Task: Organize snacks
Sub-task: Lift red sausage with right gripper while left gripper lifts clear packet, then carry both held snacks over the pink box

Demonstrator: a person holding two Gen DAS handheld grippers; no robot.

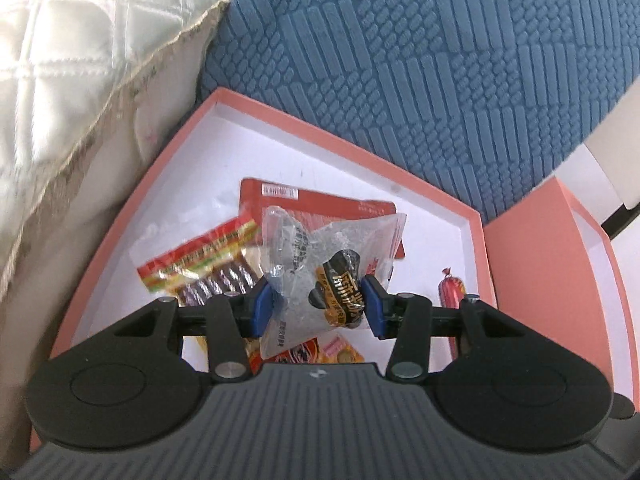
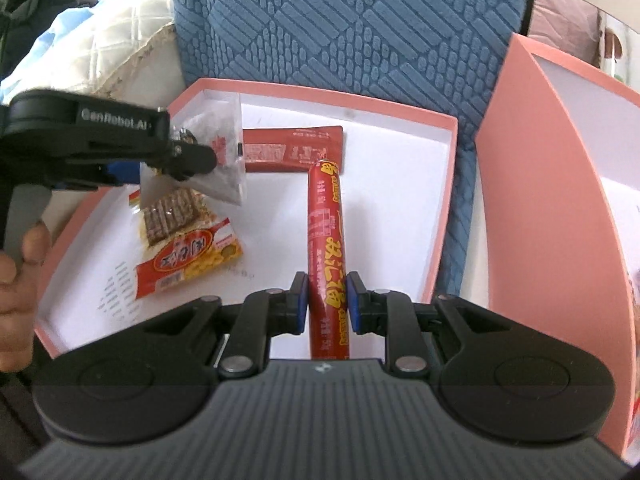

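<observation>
Left tongs (image 1: pixel 316 306) are clamped on a clear bag (image 1: pixel 328 248), blue pads (image 1: pixel 262 308) pressing in from both sides. There's a black and yellow wrapped thing inside the bag, but the plastic is crinkled and shiny so I can't read it. The bag hangs over the pink box (image 1: pixel 304 122), held up off its white floor.

Right tongs (image 2: pixel 328 306) are closed around a red sausage (image 2: pixel 326 240), gripping it near the close end. It points away toward the far wall of the box (image 2: pixel 444 216); whether its far tip touches the floor or hovers, I can't tell. The near end is cut off behind the tong body.

Inside the box:
- a flat red packet (image 2: pixel 294 150) toward the far wall, partly hidden by the bag in the left view
- a striped snack pack (image 1: pixel 200 268) with dark pieces showing through, on the left side, its lower part hidden by the left tongs
- an orange pack (image 2: pixel 188 258) nearer the close edge, overlapping the striped one; in the left view only a sliver peeks out under the bag

The box lid (image 2: pixel 532 200) stands tilted just right of the box, partly out of frame. A blue cushion (image 1: pixel 440 60) sits right behind the box, and a quilted cream one (image 1: pixel 80 60) is at its left.
</observation>
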